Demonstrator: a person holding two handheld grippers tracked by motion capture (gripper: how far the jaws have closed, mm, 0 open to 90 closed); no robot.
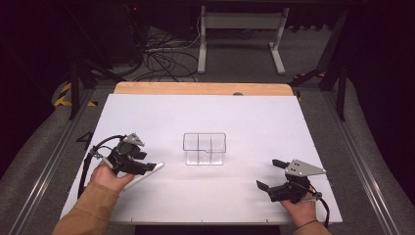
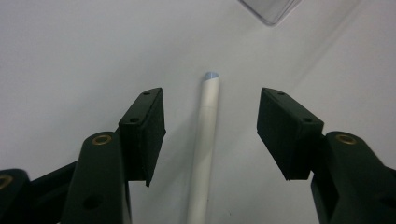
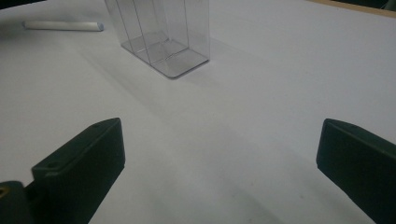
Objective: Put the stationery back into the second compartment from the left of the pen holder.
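Note:
A white pen-like tube lies on the white table at the front left, its pale blue tip toward the middle. My left gripper is open and straddles the tube; in the left gripper view both pads stand apart from it, with a clear gap on each side. A clear plastic box with inner dividers stands upright at the table's centre, nothing in it. Near the front right my right gripper is open wide, nothing between its fingers, and it faces the box and the tube.
A wooden strip borders the table's far edge. Beyond it are floor cables and a white metal table frame. The corner of the clear box lies ahead of the tube's tip.

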